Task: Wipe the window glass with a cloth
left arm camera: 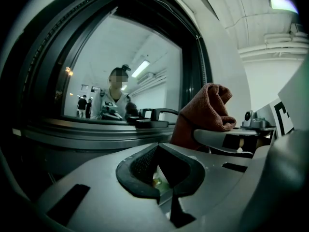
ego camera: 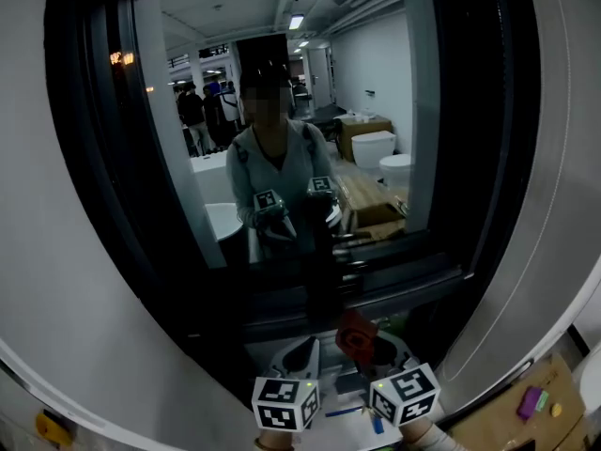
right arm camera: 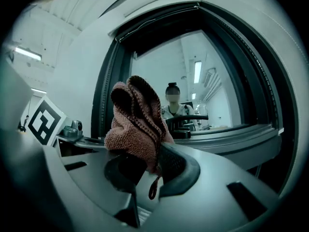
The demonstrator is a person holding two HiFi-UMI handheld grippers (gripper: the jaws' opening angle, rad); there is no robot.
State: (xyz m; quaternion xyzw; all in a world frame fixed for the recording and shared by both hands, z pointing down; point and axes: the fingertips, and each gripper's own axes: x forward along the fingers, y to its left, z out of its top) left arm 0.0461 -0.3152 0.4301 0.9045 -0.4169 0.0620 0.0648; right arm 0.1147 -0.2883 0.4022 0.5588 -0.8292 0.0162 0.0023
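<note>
The window glass (ego camera: 282, 111) is dark and mirrors a person holding both grippers. In the head view my right gripper (ego camera: 374, 353) sits low, just under the sill, shut on a bunched reddish-brown cloth (ego camera: 356, 336). The right gripper view shows the cloth (right arm camera: 137, 124) standing up from the right gripper (right arm camera: 152, 164), with the glass (right arm camera: 203, 81) ahead and apart from it. My left gripper (ego camera: 302, 351) is beside it on the left; in its own view the left gripper (left arm camera: 158, 164) is shut, tips touching, nothing held. The cloth (left arm camera: 207, 111) shows at its right.
A dark window frame (ego camera: 84, 158) surrounds the glass, with a black handle (left arm camera: 155, 114) on the sill (right arm camera: 231, 134). White curved wall (ego camera: 573, 205) flanks it. Lower right, a brown surface (ego camera: 507, 421) carries a small purple thing (ego camera: 531, 402).
</note>
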